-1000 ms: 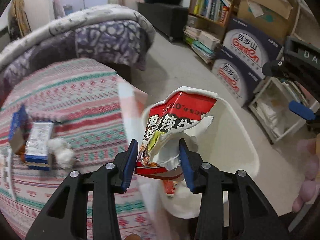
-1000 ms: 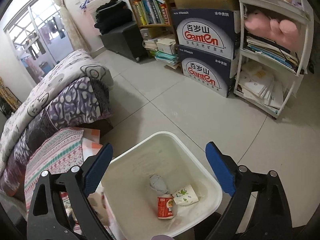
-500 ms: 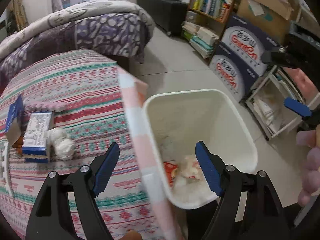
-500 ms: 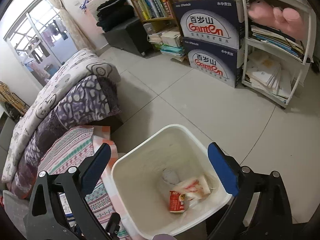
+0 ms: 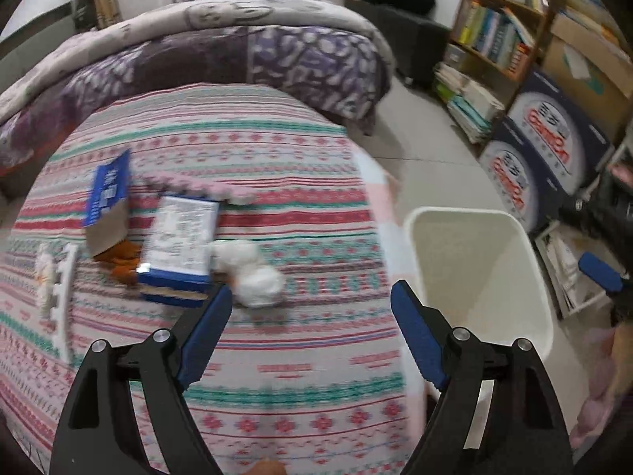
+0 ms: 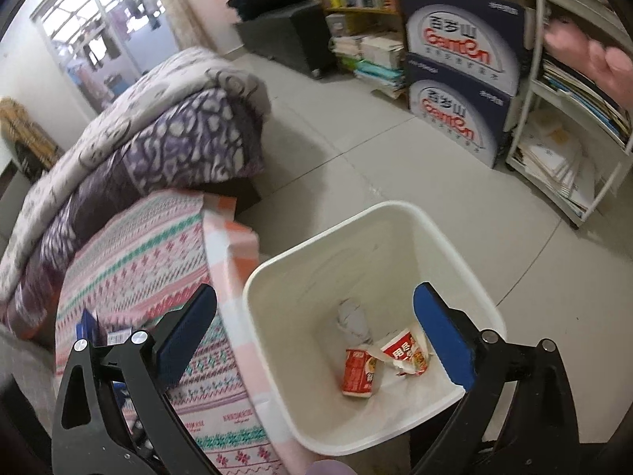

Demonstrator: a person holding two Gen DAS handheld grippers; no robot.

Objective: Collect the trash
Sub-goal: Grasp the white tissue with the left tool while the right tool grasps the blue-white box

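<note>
My left gripper [image 5: 311,287] hangs over the striped tablecloth [image 5: 277,356]; its jaws are opening and nothing is between them. Just beyond its left finger lie a crumpled white tissue [image 5: 253,273], a blue and white box [image 5: 182,245], a blue card [image 5: 108,194] and an orange scrap [image 5: 122,257]. The white bin [image 5: 530,245] stands on the floor to the right of the table. My right gripper [image 6: 315,288] is wide open and empty above the bin's [image 6: 253,289] left rim. Inside lie a torn red wrapper [image 6: 407,352], a red cup [image 6: 358,372] and grey crumpled paper [image 6: 352,318].
A bed with a purple quilt [image 5: 277,51] lies behind the table. Printed cartons [image 6: 463,79], a bookshelf [image 5: 498,39] and a white rack of papers [image 6: 561,150] line the far side of the tiled floor. A pink foam strip [image 5: 198,188] and a white foam piece [image 5: 65,297] also lie on the cloth.
My left gripper opened and let go of the red wrapper, which fell into the bin. It then swung left from above the bin to over the table. My right gripper drifted towards the table.
</note>
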